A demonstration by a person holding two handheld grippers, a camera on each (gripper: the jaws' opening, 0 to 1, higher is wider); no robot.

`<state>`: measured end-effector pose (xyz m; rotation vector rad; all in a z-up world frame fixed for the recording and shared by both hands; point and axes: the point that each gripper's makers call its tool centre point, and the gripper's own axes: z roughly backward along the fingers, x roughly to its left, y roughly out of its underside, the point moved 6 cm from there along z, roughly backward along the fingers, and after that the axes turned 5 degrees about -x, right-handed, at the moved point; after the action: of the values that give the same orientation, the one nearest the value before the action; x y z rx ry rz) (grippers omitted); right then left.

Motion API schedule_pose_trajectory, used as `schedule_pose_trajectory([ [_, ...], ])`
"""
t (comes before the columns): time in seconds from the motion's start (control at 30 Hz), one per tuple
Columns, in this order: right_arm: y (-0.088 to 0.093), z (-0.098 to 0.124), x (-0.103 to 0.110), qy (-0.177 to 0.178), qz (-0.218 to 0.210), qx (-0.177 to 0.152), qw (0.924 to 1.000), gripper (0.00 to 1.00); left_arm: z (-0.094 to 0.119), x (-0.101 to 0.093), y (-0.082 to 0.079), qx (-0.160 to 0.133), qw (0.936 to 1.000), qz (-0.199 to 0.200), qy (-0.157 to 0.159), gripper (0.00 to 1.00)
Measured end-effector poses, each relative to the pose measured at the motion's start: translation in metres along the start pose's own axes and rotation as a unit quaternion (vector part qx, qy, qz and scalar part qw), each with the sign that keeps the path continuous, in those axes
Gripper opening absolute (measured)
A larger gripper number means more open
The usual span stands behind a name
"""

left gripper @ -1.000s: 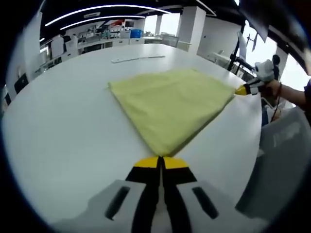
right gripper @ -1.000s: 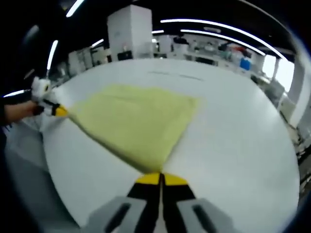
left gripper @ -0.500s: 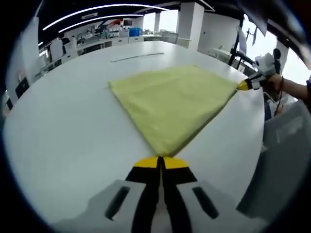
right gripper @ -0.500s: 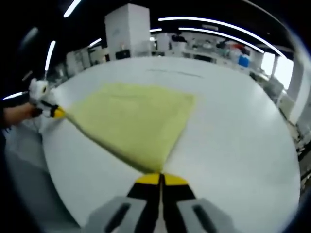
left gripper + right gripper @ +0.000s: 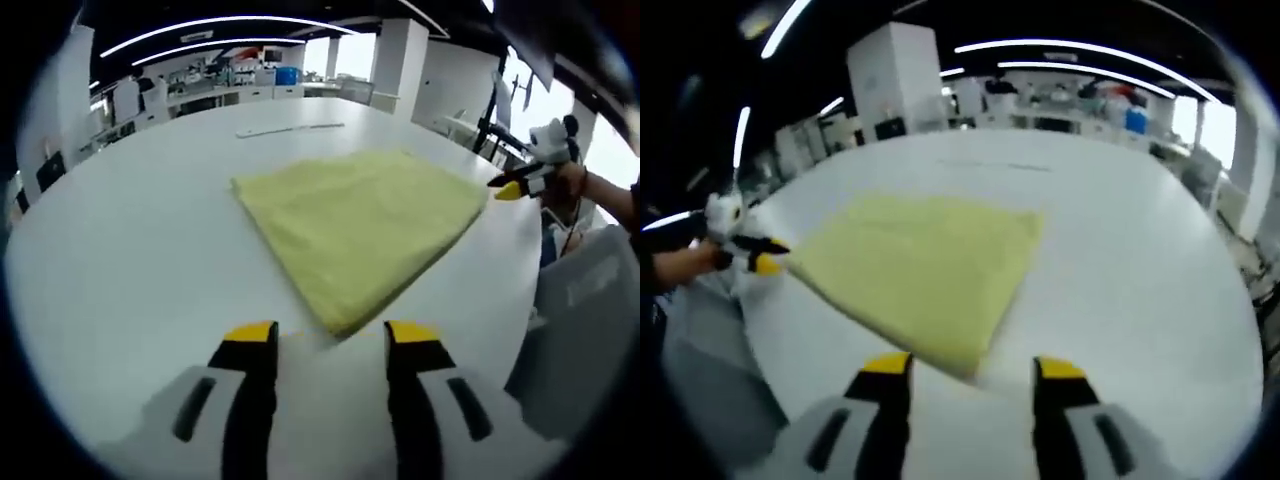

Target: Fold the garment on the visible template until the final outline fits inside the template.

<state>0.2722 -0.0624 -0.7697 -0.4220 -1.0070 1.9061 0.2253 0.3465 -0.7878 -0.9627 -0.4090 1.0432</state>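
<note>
- The template outline cannot be made out on the white round table [image 5: 120, 260]; only a thin pale strip [image 5: 290, 129] lies beyond the cloth, its nature unclear.
- The folded pale-yellow fabric garment [image 5: 360, 225] lies flat on the table, one corner pointing between the yellow-tipped jaws.
- The left gripper [image 5: 331, 338] stands wide, holding nothing, the garment corner just ahead of it.
- The right gripper [image 5: 973, 366] is likewise spread wide and empty, another corner of the garment [image 5: 920, 270] near its jaws.
</note>
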Motion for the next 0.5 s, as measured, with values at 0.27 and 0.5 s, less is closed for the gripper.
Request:
schedule_pose_trajectory([
  [0.27,-0.026,0.021,0.015,-0.016,0.003,-0.026,0.9995,0.79,0.017,-0.012,-0.029,-0.054,0.9969,0.056,0.009,0.68],
  [0.5,-0.043,0.039,0.025,-0.033,0.007,-0.039,0.9987,0.93,0.038,-0.015,-0.046,-0.064,0.9973,0.037,-0.003,0.89],
])
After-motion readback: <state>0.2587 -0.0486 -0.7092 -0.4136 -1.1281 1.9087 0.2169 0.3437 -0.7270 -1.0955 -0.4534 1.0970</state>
